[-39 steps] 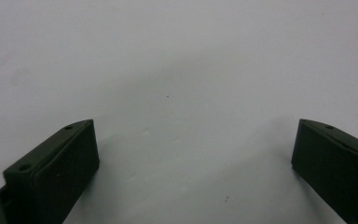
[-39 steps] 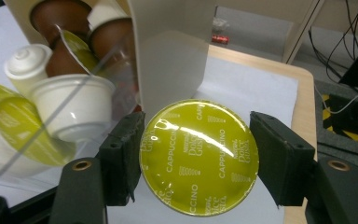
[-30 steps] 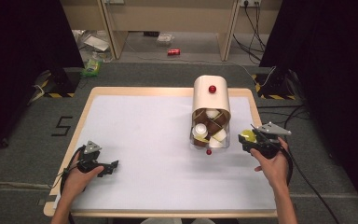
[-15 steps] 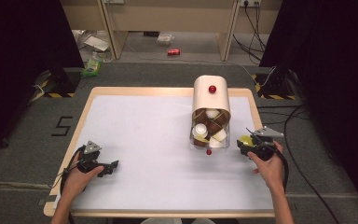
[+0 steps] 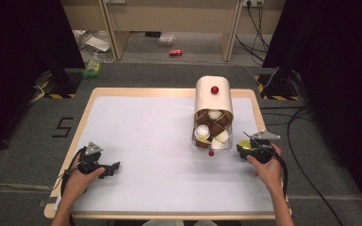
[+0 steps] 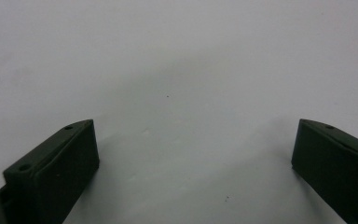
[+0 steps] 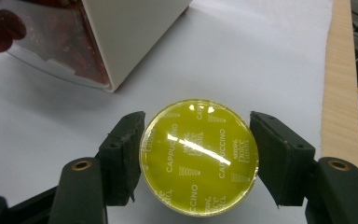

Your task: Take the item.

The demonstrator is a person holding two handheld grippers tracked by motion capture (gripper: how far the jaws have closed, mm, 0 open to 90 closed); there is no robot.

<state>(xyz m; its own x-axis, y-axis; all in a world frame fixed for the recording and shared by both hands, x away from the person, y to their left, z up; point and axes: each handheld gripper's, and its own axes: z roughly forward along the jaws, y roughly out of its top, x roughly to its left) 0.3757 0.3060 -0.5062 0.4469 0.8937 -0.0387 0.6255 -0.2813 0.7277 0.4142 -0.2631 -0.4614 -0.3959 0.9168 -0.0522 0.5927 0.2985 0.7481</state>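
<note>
Worktop (image 5: 136,122), white-covered, on which a cream capsule dispenser (image 5: 213,96) is laid on its side with its clear end facing the person, presumably so that the pods inside can be reached or restocked. Right gripper (image 7: 196,154), just to the right of the dispenser's open end: a yellow-lidded cappuccino capsule (image 7: 198,156) is clamped by its rim between the jaws, lid toward the camera, low over the sheet. Left gripper (image 5: 101,165), well to the left of the dispenser: jaws spread wide, nothing held, evidently parked.
</note>
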